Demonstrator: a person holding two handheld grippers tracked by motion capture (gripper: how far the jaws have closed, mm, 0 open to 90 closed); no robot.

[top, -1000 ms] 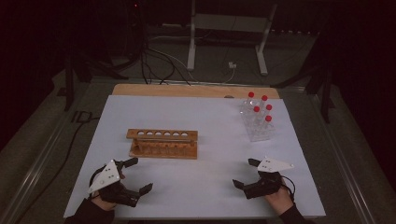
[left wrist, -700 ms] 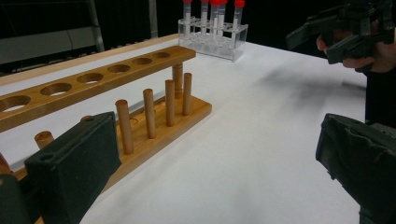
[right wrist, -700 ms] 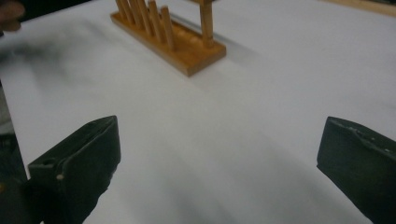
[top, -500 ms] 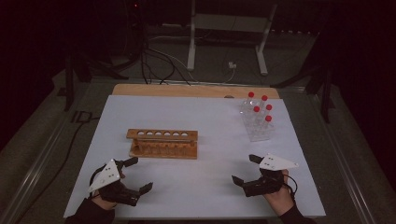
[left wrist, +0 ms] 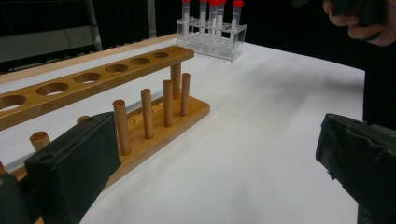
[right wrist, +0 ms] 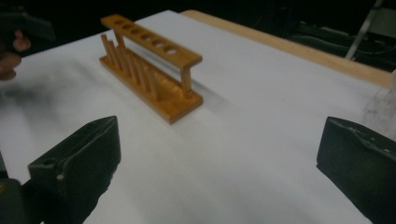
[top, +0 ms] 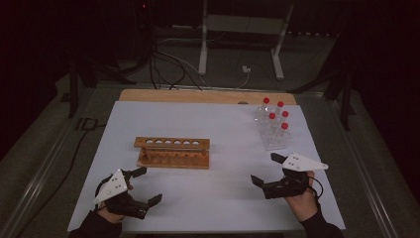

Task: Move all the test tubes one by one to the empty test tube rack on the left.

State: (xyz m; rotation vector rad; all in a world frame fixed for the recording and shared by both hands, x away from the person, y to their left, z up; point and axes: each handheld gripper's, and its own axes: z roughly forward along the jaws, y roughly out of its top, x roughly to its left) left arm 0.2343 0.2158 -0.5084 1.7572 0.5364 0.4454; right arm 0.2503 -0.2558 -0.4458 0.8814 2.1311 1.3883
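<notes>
An empty wooden test tube rack [top: 172,151] stands left of centre on the white table [top: 223,124]. At the back right, a clear plastic rack [top: 272,130] holds several red-capped tubes. My left gripper [top: 148,185] is open near the front left, just in front of the wooden rack [left wrist: 116,93], with nothing between its jaws. My right gripper [top: 265,168] is also open and empty, in front of the clear rack. The left gripper view has the tubes [left wrist: 212,23] far off. In the right gripper view the wooden rack [right wrist: 149,60] lies ahead to the left.
A wooden strip [top: 198,95] runs along the table's far edge. Beyond it, cables and a metal stand [top: 237,44] sit on the dark floor. White surface lies bare between the two grippers. The person's other hand [left wrist: 359,18] appears in the left gripper view.
My right gripper has crept forward, toward the clear rack. The left gripper has stayed nearly still. Both remain open.
</notes>
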